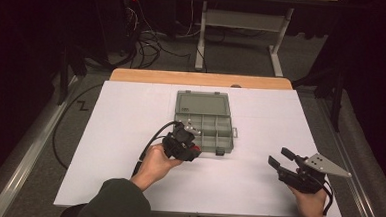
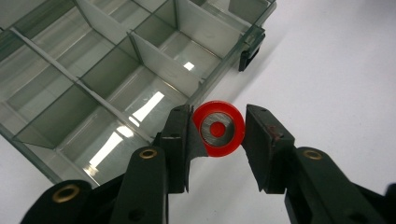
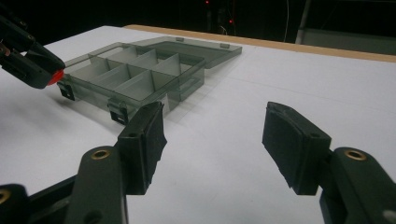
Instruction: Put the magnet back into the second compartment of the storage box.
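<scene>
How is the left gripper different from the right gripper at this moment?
The left gripper holds a red ring between its jaws; the right gripper is open and holds nothing. The left gripper is at the front edge of the open organiser box; the right gripper is apart from it, over bare table. Both have black jaws.

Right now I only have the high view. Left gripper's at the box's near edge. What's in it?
Observer: The left gripper is shut on a red ring with a grey metal centre.
Operator: Over a compartment?
Observer: No. The ring sits just outside the organizer box's wall, over the white table.
Operator: Nearby compartments free?
Observer: Those that the left gripper view shows look empty.
</scene>
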{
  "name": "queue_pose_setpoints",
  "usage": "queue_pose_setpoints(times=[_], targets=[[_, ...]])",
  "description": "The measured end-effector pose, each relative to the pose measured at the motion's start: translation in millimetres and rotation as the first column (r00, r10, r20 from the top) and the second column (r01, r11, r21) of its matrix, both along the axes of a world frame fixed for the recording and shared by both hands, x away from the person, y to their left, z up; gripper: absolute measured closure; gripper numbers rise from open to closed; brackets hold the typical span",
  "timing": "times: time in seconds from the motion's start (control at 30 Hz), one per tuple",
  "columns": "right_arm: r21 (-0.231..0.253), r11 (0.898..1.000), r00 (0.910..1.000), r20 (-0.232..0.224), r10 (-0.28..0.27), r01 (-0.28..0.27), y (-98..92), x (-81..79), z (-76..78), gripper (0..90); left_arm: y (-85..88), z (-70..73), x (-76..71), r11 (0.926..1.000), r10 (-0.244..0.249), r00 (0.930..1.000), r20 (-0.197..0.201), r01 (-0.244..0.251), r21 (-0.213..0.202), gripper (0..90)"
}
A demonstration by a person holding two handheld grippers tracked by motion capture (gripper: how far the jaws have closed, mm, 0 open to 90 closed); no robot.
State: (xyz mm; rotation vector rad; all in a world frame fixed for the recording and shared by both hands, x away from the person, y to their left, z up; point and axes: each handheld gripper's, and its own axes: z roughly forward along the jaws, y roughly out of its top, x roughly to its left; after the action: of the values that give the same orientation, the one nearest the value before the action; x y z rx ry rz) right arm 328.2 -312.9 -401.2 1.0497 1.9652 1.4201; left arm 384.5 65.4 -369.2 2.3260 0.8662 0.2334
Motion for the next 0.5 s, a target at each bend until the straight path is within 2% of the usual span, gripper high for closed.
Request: queue_pose_setpoints(times=[0.2,0.5], targets=[[0.001,1.000,1.0000,0.001,0.001,-0.001,-0.2,0.0,0.0,40.6,0.5,3.6,3.2,1.0000,0.009,0.9999,0.014,-0.009,0.001,61.9],[0.000,1.000,1.0000,0.003,0.002,-0.002,-0.5,-0.1,0.1,40.6,1.0,7.0,11.7,0.9998,0.022,0.9997,0.007,-0.022,-0.002,61.9]])
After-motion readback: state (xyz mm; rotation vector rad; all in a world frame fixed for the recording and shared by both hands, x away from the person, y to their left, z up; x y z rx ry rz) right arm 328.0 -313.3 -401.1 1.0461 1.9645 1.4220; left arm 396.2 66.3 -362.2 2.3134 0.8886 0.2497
